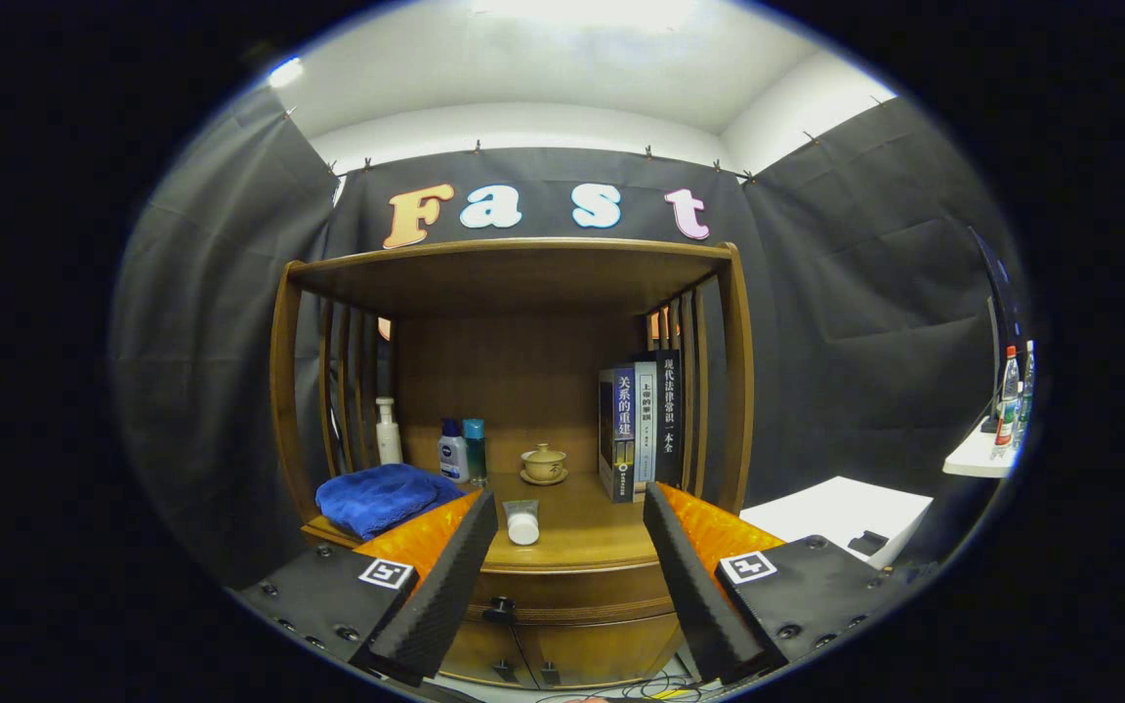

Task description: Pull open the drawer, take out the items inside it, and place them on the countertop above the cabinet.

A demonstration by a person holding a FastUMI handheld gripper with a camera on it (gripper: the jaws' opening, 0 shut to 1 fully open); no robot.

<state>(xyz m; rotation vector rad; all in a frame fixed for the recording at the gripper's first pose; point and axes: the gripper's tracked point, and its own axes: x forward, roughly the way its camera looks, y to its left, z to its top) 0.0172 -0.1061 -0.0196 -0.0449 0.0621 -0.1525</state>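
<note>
The gripper (570,517) is held in front of a wooden cabinet (509,410) with its fingers (445,576) spread wide apart and holding nothing. Below and between the fingers the drawer (572,596) front is visible with a small dark knob (499,612); it appears closed, and its contents cannot be seen. Under it are two cabinet doors (562,649) with small handles. Just ahead of the fingers, near the front edge of the tabletop (582,537), a small white tube (522,522) lies between them. Beside the left finger, a folded blue towel (382,496) rests on the tabletop. Further back stand a white pump bottle (388,432) against the left slats, two small blue-capped bottles (462,449) side by side, and a lidded cup on a saucer (544,463) near the middle. To the right, three books (641,425) stand upright against the right slats. Beyond the cabinet, off to the right, are a white table (836,513) and a shelf carrying bottles (1010,400).
</note>
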